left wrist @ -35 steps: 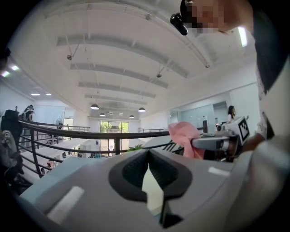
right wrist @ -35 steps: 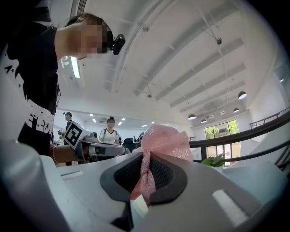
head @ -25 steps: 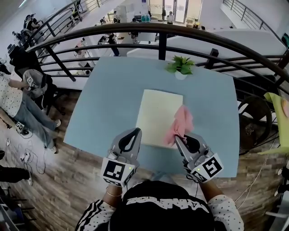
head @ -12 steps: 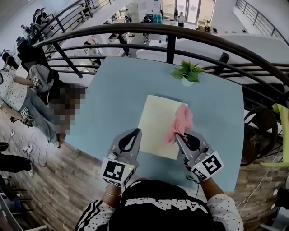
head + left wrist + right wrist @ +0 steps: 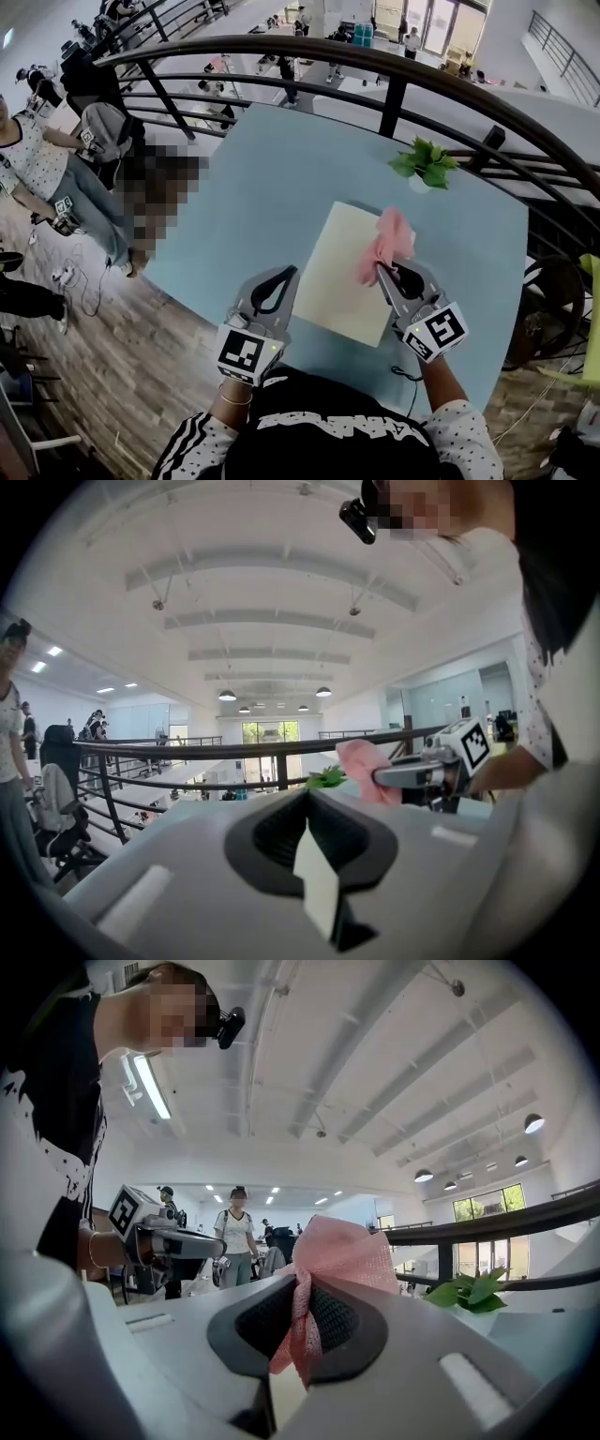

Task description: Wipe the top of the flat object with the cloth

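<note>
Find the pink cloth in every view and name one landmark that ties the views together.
Head view: cloth right of centre, over the cream board, at the right gripper's tip.
Left gripper view: cloth right of centre, at the right gripper's tip.
Right gripper view: cloth at centre, pinched between the jaws.
Shared landmark: the potted plant beyond the cloth.

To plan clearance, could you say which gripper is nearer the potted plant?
Right. The right gripper, holding the cloth, is directly before the plant; the left gripper is farther left.
</note>
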The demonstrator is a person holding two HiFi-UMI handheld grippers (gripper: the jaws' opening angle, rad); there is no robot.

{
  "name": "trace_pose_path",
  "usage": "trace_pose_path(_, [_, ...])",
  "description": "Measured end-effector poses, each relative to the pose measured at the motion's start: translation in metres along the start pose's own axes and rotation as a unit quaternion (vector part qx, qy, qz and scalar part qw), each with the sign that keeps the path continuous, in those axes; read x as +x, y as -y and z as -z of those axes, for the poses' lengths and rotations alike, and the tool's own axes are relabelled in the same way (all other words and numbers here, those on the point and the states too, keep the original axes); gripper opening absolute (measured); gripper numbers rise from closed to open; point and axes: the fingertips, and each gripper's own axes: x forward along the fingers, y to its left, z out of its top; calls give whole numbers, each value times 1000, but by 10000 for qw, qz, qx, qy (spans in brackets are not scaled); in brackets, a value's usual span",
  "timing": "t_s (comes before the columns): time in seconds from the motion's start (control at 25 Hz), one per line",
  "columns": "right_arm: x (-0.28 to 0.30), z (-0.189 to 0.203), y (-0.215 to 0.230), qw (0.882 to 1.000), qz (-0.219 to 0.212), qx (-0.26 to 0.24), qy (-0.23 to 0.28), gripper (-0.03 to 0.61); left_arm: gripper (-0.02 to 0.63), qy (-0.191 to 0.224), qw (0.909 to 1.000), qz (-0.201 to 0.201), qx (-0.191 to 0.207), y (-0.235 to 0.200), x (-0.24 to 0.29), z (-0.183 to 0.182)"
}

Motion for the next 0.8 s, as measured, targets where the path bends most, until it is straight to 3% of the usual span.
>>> trace_pose_path(0.32, [61,30,8,9963,-121,-428,-739,18,0,-57,10000,23,10,-31,-6,7])
trace_pose_path(0.8, [148,115,51,9680,6,-1012,-2298,26,0,-245,9995,14,-178,-72,-15,36])
